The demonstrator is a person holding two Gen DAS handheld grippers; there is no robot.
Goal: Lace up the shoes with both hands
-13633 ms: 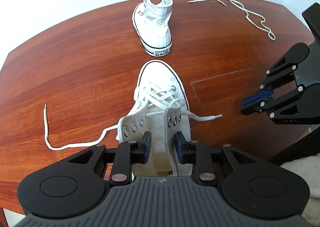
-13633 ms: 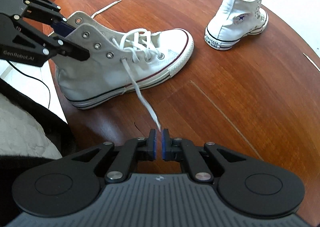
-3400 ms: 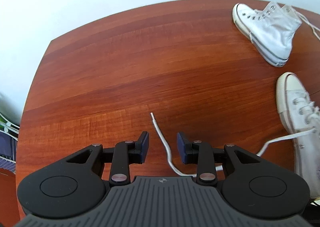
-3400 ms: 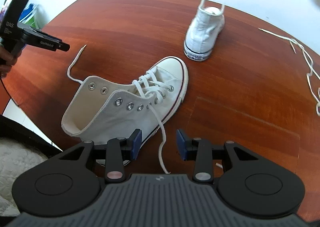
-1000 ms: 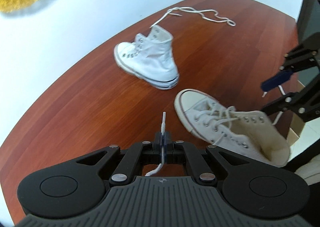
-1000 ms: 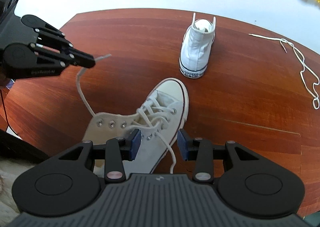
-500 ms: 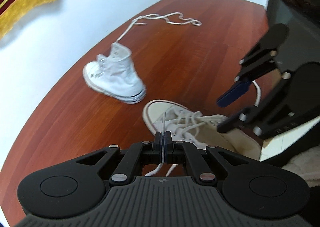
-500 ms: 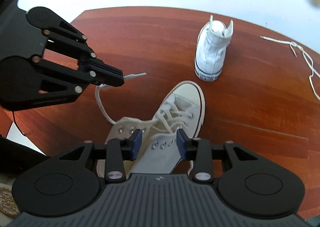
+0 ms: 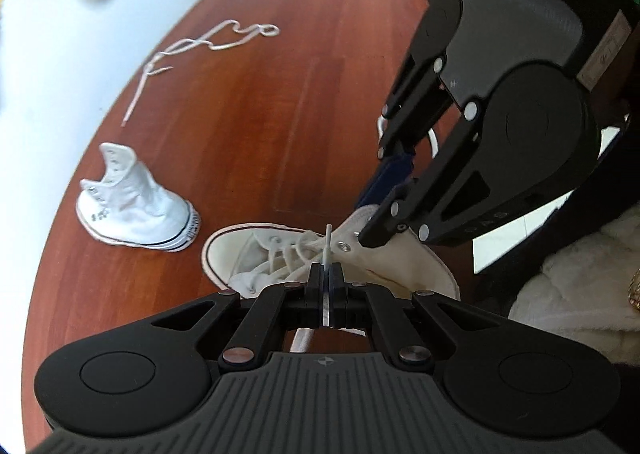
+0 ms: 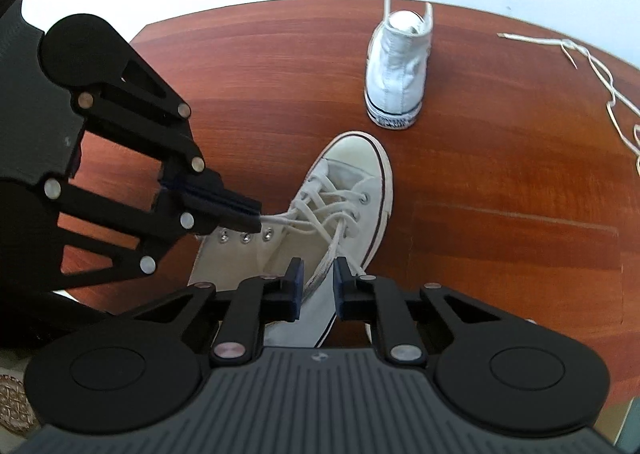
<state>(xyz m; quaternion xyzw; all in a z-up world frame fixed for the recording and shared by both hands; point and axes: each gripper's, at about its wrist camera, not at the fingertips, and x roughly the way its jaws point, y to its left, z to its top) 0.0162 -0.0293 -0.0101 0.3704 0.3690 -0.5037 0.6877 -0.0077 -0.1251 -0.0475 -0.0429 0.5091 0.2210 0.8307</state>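
A white high-top shoe (image 10: pixel 344 190) with half-threaded laces lies on the wooden table, toe pointing away; it also shows in the left wrist view (image 9: pixel 276 254). My left gripper (image 9: pixel 326 274) is shut on the left lace end (image 9: pixel 327 244), whose tip sticks up just beside the shoe's upper eyelets. In the right wrist view the left gripper (image 10: pixel 250 220) holds that lace taut over the eyelet row. My right gripper (image 10: pixel 318 284) is open over the shoe's right collar, with the other lace (image 10: pixel 334 250) running between its fingers.
A second white high-top (image 10: pixel 400 66) stands farther back on the table (image 10: pixel 500 174); it also shows in the left wrist view (image 9: pixel 132 206). A loose white lace (image 9: pixel 200 46) lies near the far edge. A white fluffy cloth (image 9: pixel 580 270) is off the near table edge.
My left gripper has carried the lace end in over the shoe's eyelets. My right gripper has moved closer over the shoe's collar and stays open.
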